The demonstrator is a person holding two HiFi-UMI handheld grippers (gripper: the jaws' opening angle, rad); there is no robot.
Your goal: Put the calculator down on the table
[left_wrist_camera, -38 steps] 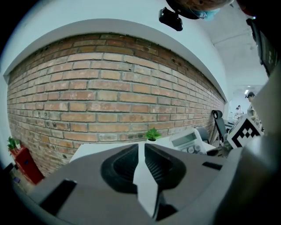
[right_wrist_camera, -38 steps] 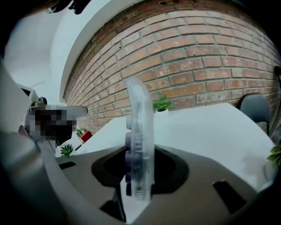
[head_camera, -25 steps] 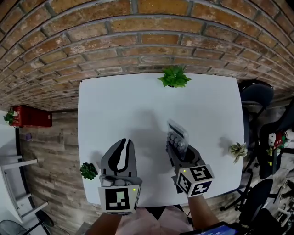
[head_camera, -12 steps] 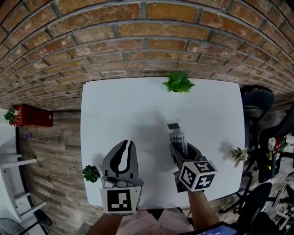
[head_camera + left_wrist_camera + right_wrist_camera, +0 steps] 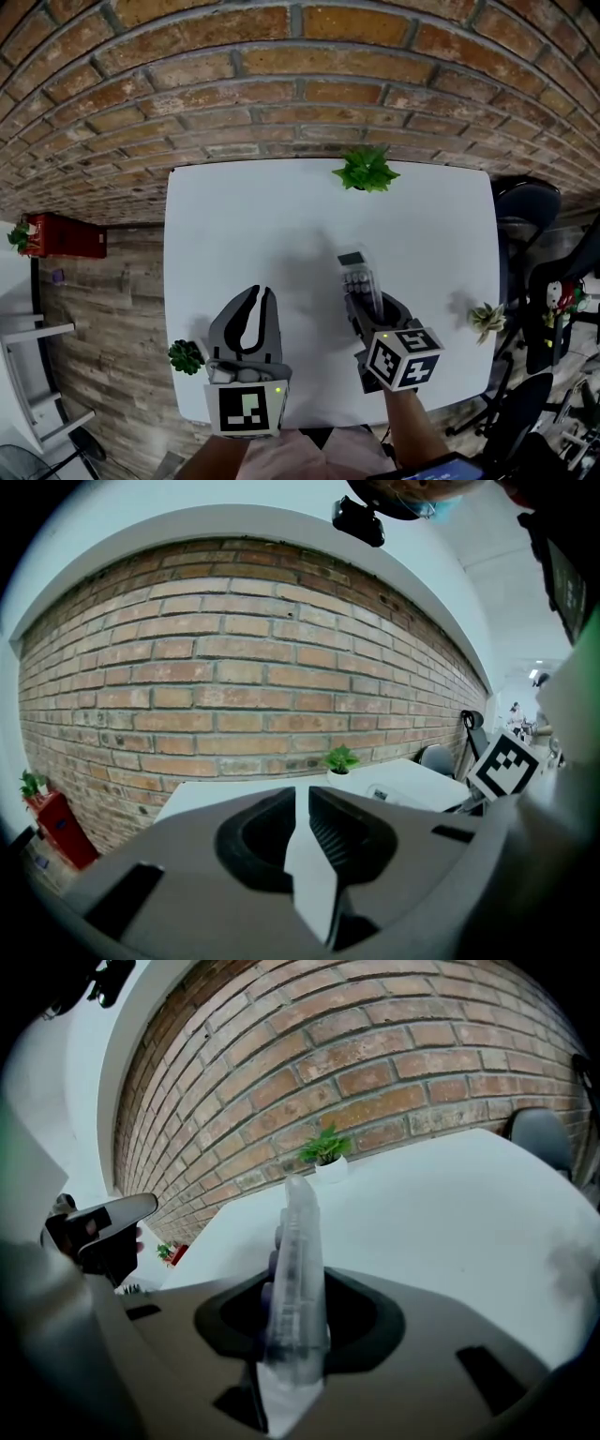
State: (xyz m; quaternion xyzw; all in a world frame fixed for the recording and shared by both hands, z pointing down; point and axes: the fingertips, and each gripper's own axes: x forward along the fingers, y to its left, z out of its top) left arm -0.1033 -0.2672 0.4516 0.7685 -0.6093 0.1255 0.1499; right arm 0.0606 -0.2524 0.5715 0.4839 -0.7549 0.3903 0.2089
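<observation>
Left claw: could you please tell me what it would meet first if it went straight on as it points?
Probably the white table: the left claw tilts slightly down toward bare tabletop, left of the potted plant. Depth is hard to judge.

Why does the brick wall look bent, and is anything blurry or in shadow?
Head view: the wide lens bows the brick wall into an arch, and soft grey shadows lie on the white table. Left gripper view: wall bulges, corners go dark. Right gripper view: the calculator, close to the lens, is out of focus; the plant behind looks sharper.
</observation>
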